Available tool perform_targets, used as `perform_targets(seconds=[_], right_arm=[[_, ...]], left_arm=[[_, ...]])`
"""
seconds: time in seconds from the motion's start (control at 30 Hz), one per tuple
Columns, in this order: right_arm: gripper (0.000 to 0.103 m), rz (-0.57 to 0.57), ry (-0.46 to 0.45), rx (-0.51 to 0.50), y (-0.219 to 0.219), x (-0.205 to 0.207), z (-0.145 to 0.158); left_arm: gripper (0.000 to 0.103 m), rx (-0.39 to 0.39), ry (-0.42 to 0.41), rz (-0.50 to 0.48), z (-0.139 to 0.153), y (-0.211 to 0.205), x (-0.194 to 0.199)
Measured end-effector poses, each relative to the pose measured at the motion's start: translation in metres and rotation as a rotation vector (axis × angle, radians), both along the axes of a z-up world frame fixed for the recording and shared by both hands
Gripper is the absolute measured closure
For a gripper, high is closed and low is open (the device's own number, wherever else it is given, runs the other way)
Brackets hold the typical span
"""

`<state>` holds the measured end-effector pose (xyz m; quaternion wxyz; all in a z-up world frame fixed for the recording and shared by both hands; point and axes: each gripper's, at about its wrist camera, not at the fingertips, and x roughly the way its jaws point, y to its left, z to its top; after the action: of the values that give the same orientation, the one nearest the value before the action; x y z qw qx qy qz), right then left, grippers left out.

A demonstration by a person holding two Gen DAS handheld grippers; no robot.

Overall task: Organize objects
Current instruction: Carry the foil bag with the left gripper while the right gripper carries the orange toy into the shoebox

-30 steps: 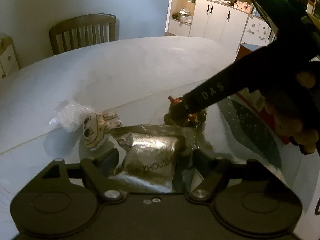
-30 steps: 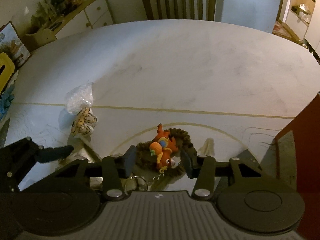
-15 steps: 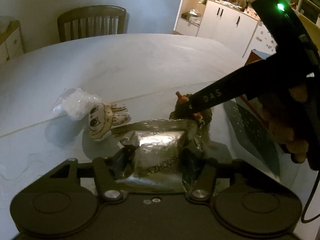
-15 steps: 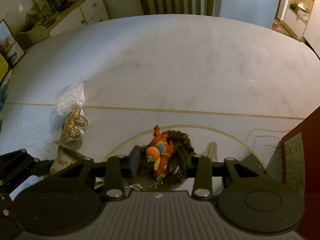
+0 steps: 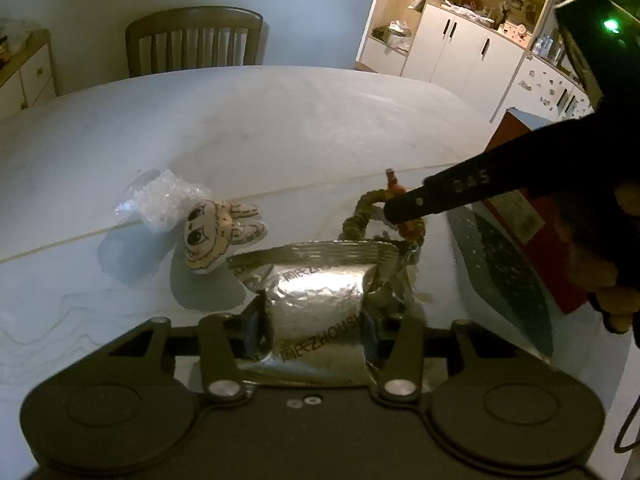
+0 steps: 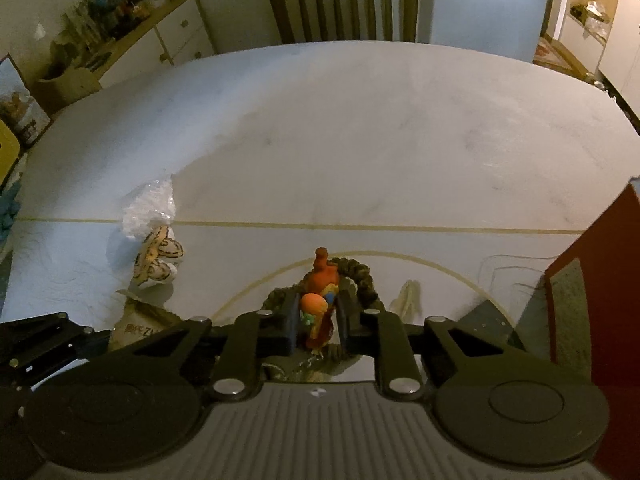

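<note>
Silver foil, crinkled and printed with lettering, makes up the snack pouch [image 5: 320,316] clamped between the fingers of the left gripper [image 5: 314,330], which press into its two sides near the tabletop's near edge. Just beyond the pouch's torn-looking top rim lies a brown braided cord loop [image 5: 360,216], and on it an orange toy figure keychain [image 6: 320,300] (blue and green patches show on its head) is pinched between the closed-in pads of the right gripper [image 6: 318,320]; a small metal ring hangs below the figure. In the left wrist view the right gripper's dark finger [image 5: 452,192] reaches in from the right over the cord.

Left of the pouch, a flat cream plush charm with a drawn cartoon face [image 5: 218,232] rests on the marble tabletop [image 6: 360,140], touching a crumpled clear plastic bag [image 5: 164,200] behind it. A thin gold inlay line [image 6: 360,226] crosses the tabletop, with a curved one arcing around the cord. A red box [image 6: 600,280] stands at the right edge. At the far edge sits a wooden slat-back chair [image 6: 344,4]; a low sideboard [image 6: 132,52] and white cabinets [image 5: 460,52] line the walls.
</note>
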<state>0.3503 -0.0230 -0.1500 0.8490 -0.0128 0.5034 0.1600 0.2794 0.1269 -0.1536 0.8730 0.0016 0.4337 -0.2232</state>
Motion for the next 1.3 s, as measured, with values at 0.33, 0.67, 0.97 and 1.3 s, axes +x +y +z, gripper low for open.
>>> perform_targets(seconds=[0.33,0.67,0.97,1.3], right_arm=[[0.085,-0.021,-0.043,0.09,-0.022,-0.032,0.038],[0.085,-0.067,-0.089,0.219,-0.056,-0.078,0.091],[0.085,-0.08,-0.127,0.26,-0.099,-0.12,0.134],[0.085,-0.189,-0.218,0.227,-0.178,-0.139,0.166]], left_arm=[[0.058,-0.053,0.048,0.041,0.022,0.009,-0.011],[0.058,-0.101,0.07,0.027,0.066,-0.003,-0.025],[0.058,-0.11,0.067,-0.087,0.109,-0.047,-0.035],[0.058,-0.124,0.035,-0.189,0.143,-0.12,-0.043]])
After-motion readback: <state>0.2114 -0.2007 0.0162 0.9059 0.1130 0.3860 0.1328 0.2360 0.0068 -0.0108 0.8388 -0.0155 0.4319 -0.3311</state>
